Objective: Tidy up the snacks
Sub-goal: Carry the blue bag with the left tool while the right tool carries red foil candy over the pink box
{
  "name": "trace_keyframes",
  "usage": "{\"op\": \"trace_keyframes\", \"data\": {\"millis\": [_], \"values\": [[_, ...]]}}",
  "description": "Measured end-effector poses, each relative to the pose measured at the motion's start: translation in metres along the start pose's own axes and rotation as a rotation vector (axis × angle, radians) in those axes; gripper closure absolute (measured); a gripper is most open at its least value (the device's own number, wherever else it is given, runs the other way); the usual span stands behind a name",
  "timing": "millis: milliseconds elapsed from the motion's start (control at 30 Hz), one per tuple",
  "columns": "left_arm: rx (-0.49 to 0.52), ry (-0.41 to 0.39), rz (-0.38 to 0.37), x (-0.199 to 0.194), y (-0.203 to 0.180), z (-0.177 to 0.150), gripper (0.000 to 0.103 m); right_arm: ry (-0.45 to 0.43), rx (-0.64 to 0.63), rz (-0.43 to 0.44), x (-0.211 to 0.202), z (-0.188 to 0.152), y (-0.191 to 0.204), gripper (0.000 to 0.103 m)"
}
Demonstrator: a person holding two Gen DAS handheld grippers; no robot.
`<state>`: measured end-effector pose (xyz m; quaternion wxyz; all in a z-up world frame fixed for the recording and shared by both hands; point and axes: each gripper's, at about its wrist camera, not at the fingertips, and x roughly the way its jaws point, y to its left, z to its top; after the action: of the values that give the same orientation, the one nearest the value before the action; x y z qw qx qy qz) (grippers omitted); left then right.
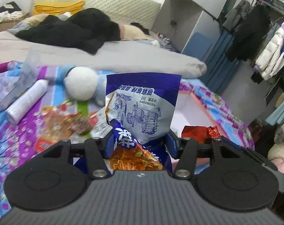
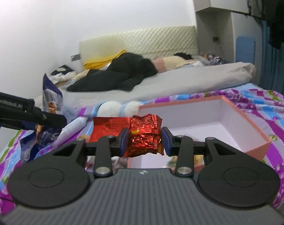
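With both jaws clamped, the right gripper (image 2: 144, 139) pinches a crumpled red foil snack packet (image 2: 143, 136); the open pink cardboard box (image 2: 254, 131) lies just ahead-right. The left gripper (image 1: 137, 143) grips a blue-white crinkly snack bag (image 1: 140, 105) standing upright, farther from it.

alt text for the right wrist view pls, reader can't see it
The right claw grips a crumpled red foil snack packet above a patterned bedspread, just short of an open, empty pink box. At far left, the left claw holds a blue-and-white snack bag.
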<state>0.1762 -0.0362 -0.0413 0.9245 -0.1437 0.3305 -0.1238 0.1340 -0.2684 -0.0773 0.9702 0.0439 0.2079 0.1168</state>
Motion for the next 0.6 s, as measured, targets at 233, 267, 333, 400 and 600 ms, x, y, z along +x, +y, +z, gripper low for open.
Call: {"op": "trace_keyframes", "data": {"millis": [233, 267, 333, 400, 600], "values": [[0.035, -0.003, -0.052, 0.042, -0.031, 0.034, 0.043, -0.04, 0.019, -0.068, 0.021, 0.023, -0.03, 0.062], [0.042, -0.008, -0.059, 0.046, -0.035, 0.038, 0.043, -0.039, 0.023, -0.072, 0.025, 0.027, -0.035, 0.062], [0.034, -0.008, -0.078, 0.059, -0.044, 0.047, 0.043, -0.038, 0.034, -0.087, 0.031, 0.032, -0.045, 0.062], [0.028, -0.004, -0.1, 0.073, -0.052, 0.056, 0.043, -0.03, 0.044, -0.1, 0.041, 0.039, -0.054, 0.062], [0.021, 0.041, -0.104, 0.123, -0.063, 0.082, 0.043, 0.0, 0.083, -0.139, 0.067, 0.052, -0.079, 0.062]]}}
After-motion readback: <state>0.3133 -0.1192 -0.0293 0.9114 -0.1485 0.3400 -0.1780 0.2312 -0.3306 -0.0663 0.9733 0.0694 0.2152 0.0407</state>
